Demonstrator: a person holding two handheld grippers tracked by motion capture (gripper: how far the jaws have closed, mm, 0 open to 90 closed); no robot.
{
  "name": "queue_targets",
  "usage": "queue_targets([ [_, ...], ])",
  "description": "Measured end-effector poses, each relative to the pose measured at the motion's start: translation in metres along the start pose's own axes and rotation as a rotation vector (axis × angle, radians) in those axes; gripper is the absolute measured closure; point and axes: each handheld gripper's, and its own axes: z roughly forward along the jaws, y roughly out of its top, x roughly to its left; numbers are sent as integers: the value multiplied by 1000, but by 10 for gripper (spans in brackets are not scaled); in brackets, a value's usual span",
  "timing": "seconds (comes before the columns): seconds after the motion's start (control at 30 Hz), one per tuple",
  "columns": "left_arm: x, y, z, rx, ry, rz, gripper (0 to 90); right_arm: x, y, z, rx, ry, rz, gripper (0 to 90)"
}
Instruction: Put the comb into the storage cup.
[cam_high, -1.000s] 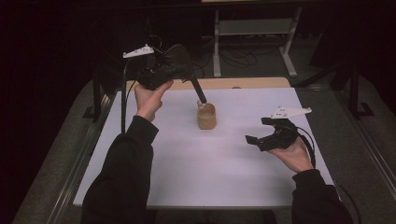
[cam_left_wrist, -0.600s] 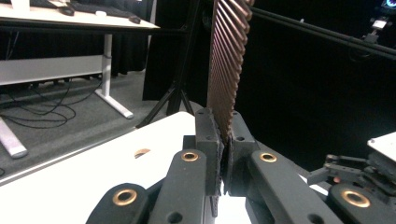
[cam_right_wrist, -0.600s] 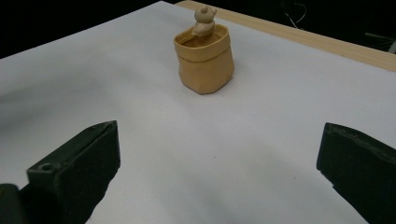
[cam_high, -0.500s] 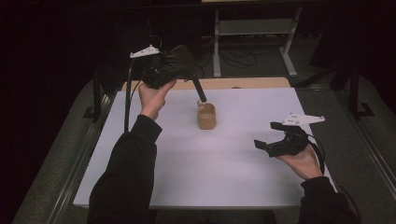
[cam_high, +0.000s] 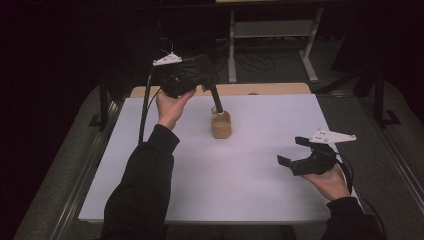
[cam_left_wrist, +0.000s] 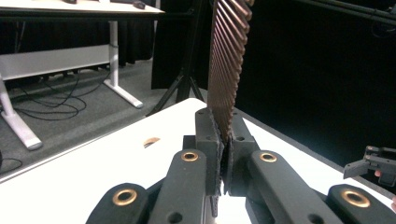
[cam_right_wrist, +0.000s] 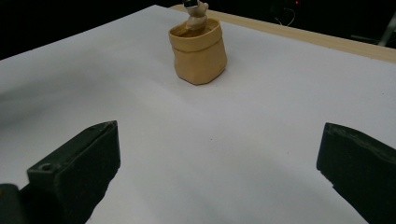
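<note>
Table (cam_high: 250, 200) with a white top takes up the middle of the high view. A small tan pouch (cam_high: 221, 125) with a rolled rim stands upright a bit above the middle of that picture, well apart from both hands. In the right gripper view the pouch (cam_right_wrist: 198, 51) sits at the upper middle.

The left gripper (cam_high: 216, 106), held up in the upper left part of the high view, points down, and its tip is at the mouth of the pouch. In the left gripper view its jaws are squeezed tight on a brown ribbed strip (cam_left_wrist: 226, 65) that runs up to the top of the frame.

The right gripper (cam_high: 289, 150) rests low at the lower right of the high view, just above the table. Its jaws are spread wide apart with nothing between them.
</note>
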Motion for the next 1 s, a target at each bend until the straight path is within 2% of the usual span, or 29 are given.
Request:
queue_targets([
  [0.1, -1, -3, 4, 17, 13, 14, 873, 0, -2, -2, -8, -5, 3, 0],
  [0.43, 0, -9, 12, 37, 14, 15, 873, -2, -7, -7, -22, -15, 16, 0],
  [1.0, -1, -29, 30, 88, 18, 21, 873, -5, -12, -13, -36, -25, 25, 0],
])
